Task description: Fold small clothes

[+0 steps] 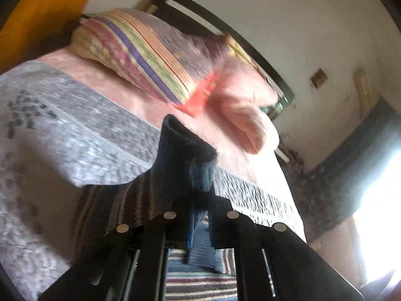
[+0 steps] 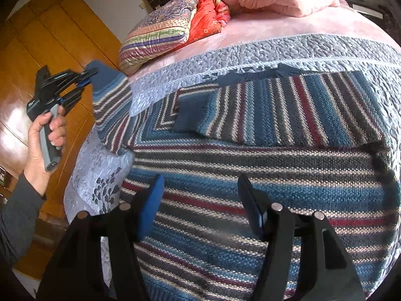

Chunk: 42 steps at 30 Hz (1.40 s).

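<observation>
Striped knit sweater [image 2: 250, 175] spread on quilted bedspread [image 2: 275, 50]. Left gripper [image 2: 86, 77] clenched on navy sleeve cuff [image 1: 185, 155], lifted off bed edge. Right gripper [image 2: 200, 205] spread wide, empty, above sweater body. Step: folding second sleeve inward. Next: carry cuff across chest, lay flat.

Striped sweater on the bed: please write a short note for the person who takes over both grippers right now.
Left gripper: shut on the dark blue cuff of one sleeve, lifted off the bed's left edge.
Right gripper: open, holding nothing, above the striped sweater.
The sweater lies spread on the grey quilted bedspread. The other sleeve is already folded across the body.
Left: lay the held sleeve across the body, then fold the body.
</observation>
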Each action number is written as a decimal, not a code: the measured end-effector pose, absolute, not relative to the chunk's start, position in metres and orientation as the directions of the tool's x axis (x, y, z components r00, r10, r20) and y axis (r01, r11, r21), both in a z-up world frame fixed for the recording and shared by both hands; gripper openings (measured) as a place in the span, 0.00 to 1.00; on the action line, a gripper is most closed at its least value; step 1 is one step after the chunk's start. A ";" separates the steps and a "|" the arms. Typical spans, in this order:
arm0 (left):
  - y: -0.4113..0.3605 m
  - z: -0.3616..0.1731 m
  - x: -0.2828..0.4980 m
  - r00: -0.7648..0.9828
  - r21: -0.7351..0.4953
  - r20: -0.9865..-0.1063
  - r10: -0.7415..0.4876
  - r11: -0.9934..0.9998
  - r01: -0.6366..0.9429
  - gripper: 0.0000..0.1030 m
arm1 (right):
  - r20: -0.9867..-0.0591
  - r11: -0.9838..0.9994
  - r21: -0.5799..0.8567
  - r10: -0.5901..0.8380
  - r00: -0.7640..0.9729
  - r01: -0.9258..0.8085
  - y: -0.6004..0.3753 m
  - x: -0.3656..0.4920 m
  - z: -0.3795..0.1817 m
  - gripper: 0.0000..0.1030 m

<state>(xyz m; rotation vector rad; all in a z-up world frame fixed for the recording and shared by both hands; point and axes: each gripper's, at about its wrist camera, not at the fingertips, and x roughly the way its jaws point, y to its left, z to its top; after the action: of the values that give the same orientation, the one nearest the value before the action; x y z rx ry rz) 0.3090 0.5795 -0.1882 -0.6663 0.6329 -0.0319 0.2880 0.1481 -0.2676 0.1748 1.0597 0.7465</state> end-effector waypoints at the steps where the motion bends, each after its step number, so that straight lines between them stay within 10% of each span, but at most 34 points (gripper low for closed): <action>1: 0.569 -0.193 0.315 0.803 -0.577 -0.549 -0.232 0.800 -0.163 0.08 | -0.725 0.744 0.475 0.634 0.269 -0.470 0.146 0.290 -0.269 0.61; 15: 0.449 -0.322 0.359 0.575 -0.485 -0.747 -0.333 0.865 -0.129 0.15 | -0.647 0.643 0.704 0.756 0.098 -0.301 0.147 0.370 -0.293 0.67; 21: 0.476 -0.317 0.314 0.640 -0.584 -0.684 -0.350 0.788 -0.193 0.62 | -0.518 0.511 0.855 0.852 -0.076 -0.090 0.185 0.444 -0.331 0.55; 42: 0.522 -0.327 0.184 0.700 -0.725 -0.610 -0.372 0.618 -0.303 0.66 | -0.681 0.688 0.725 0.707 -0.191 -0.038 0.261 0.478 -0.369 0.42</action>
<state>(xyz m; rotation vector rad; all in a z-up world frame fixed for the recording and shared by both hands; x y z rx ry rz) 0.1835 0.5224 -0.3269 -0.9316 0.8260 -0.0458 0.4784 0.2611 -0.3694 0.5525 1.6388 0.7344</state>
